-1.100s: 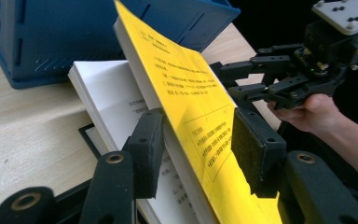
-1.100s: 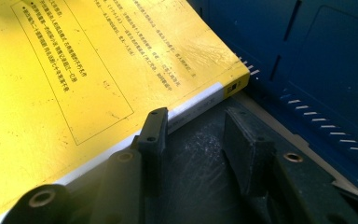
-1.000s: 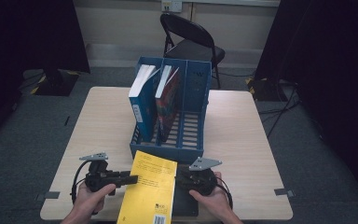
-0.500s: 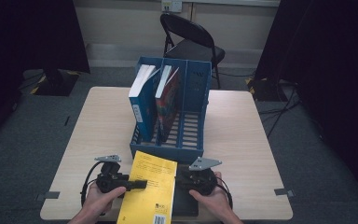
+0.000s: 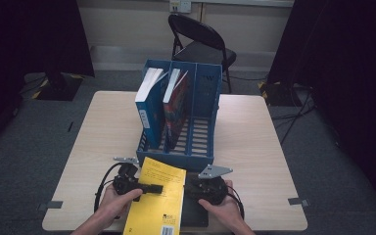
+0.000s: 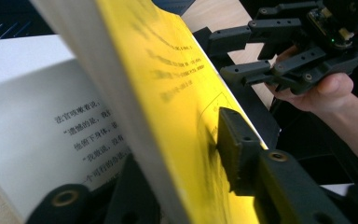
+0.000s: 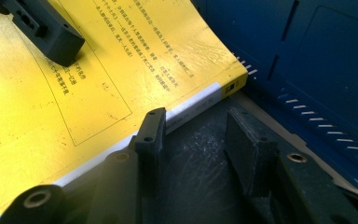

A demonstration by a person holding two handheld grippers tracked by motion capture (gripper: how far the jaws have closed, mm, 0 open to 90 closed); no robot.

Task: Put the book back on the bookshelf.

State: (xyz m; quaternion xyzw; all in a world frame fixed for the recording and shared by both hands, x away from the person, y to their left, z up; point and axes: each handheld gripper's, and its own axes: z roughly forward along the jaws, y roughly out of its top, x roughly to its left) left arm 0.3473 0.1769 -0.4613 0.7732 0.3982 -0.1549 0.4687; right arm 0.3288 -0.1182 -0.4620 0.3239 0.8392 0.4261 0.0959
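Note:
A yellow paperback (image 5: 159,205) lies at the table's front edge, on something flat and black (image 5: 196,215). My left gripper (image 5: 147,188) comes in from the book's left. Its jaws have just been closing. In the left gripper view one pad (image 6: 233,140) presses on the yellow cover (image 6: 168,70) and the other jaw sits under white pages (image 6: 37,121), so the left gripper (image 6: 182,154) is shut on the book's raised left side. My right gripper (image 5: 190,186) is at the spine side. Its jaws (image 7: 196,121) stand open over the black surface, one finger (image 7: 151,126) against the spine (image 7: 191,105).
A blue three-slot file rack (image 5: 203,98) stands just behind the book, with a blue book (image 5: 147,107) in its left slot and a red one (image 5: 176,107) in the middle slot. A folding chair (image 5: 200,44) stands beyond the table (image 5: 254,142).
My left gripper has slid right from beside the book onto it, and its upper jaw now lies over the yellow cover. The right gripper has stayed in place.

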